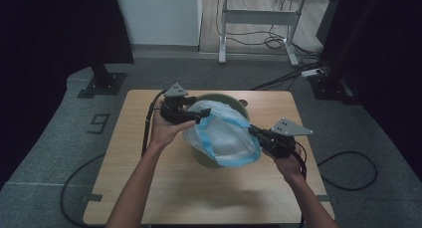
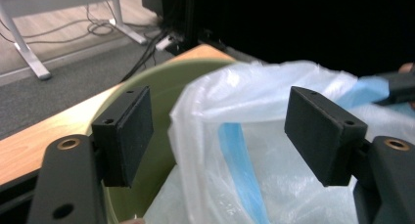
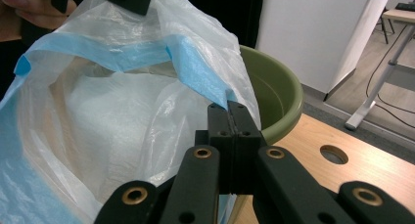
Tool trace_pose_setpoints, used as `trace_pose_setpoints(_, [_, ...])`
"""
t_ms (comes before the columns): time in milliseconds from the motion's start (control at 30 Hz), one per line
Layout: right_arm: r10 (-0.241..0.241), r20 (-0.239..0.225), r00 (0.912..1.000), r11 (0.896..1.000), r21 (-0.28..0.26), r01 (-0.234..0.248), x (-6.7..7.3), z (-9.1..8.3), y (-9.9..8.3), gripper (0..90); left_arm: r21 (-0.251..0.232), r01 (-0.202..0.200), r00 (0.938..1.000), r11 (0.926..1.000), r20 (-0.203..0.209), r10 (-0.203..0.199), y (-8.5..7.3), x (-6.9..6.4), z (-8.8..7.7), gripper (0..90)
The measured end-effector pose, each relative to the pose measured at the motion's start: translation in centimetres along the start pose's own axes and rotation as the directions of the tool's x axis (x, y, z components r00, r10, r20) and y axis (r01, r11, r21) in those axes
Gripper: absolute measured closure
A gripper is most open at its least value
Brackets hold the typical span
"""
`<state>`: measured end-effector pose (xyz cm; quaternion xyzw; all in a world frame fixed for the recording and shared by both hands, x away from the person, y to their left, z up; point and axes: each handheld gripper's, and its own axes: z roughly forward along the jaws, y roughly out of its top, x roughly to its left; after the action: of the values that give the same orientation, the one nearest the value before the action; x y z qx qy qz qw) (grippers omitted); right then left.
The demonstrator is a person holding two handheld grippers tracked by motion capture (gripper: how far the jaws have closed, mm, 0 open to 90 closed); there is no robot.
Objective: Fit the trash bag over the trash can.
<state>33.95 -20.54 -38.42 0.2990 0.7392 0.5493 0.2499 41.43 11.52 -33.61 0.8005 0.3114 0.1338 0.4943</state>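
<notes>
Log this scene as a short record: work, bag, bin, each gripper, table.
work: lining a green bin with a plastic bag
bag: clear with blue rim band, mouth spread wide over the bin
bin: olive green, round, on the table
left gripper: open, bag edge between the jaws, pads off it
right gripper: shut on the bag's blue rim
table: light wood, with a round hole near the bin

The bag [image 1: 224,136] is clear white with a blue band, the bowl [image 3: 274,94] is olive green, the table [image 1: 164,188] light wood
</notes>
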Motion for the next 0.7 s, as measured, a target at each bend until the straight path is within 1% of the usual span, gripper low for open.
trace_pose_setpoints(67, [-0.007, -0.009, 0.9999, 1.000, -0.001, 0.007, 0.1, 0.1, 0.1, 88.3, 0.019, -0.008, 0.9999, 0.9998, 0.010, 0.008, 0.1, -0.1, 0.4, 27.5])
trace_pose_setpoints(167, [-0.017, -0.021, 0.9996, 1.000, 0.000, 0.017, 0.3, 0.2, 0.2, 88.3, 0.035, -0.013, 0.9997, 0.9993, 0.021, 0.012, 0.2, -0.1, 0.9, 35.6])
trace_pose_setpoints(200, [-0.021, -0.023, 0.9995, 1.000, 0.000, 0.021, 0.4, 0.3, 0.2, 88.3, 0.039, -0.016, 0.9995, 0.9991, 0.026, 0.015, 0.3, -0.1, 1.0, 39.7])
trace_pose_setpoints(267, [-0.020, -0.027, 0.9994, 1.000, -0.001, 0.020, 0.4, 0.4, 0.3, 88.2, 0.049, -0.024, 0.9988, 0.9985, 0.043, 0.022, 0.3, -0.3, 1.2, 51.0])
trace_pose_setpoints(300, [-0.022, -0.028, 0.9994, 1.000, 0.000, 0.022, 0.4, 0.4, 0.4, 88.3, 0.055, -0.031, 0.9986, 0.9980, 0.043, 0.029, 0.3, -0.4, 1.3, 56.2])
trace_pose_setpoints(367, [-0.022, -0.028, 0.9994, 1.000, 0.001, 0.022, 0.3, 0.6, 0.5, 88.3, 0.066, -0.029, 0.9986, 0.9974, 0.046, 0.026, 0.4, -0.6, 1.5, 67.8])
trace_pose_setpoints(433, [-0.020, -0.027, 0.9994, 1.000, -0.001, 0.020, 0.3, 0.7, 0.5, 88.2, 0.079, -0.021, 0.9989, 0.9966, 0.044, 0.018, 0.5, -0.7, 1.6, 75.9])
trace_pose_setpoints(500, [-0.016, -0.028, 0.9995, 1.000, -0.003, 0.016, 0.2, 0.7, 0.5, 88.2, 0.094, -0.027, 0.9989, 0.9952, 0.039, 0.024, 0.6, -0.9, 1.8, 83.4])
trace_pose_setpoints(600, [-0.007, -0.030, 0.9995, 1.000, -0.008, 0.006, 0.0, 0.7, 0.4, 87.9, 0.101, -0.040, 0.9990, 0.9941, 0.024, 0.038, 0.6, -1.2, 1.9, 88.5])
trace_pose_setpoints(700, [-0.002, -0.022, 0.9998, 1.000, -0.011, 0.001, -0.1, 0.5, 0.3, 87.9, 0.088, -0.040, 0.9991, 0.9953, 0.018, 0.038, 0.6, -1.3, 1.7, 89.3])
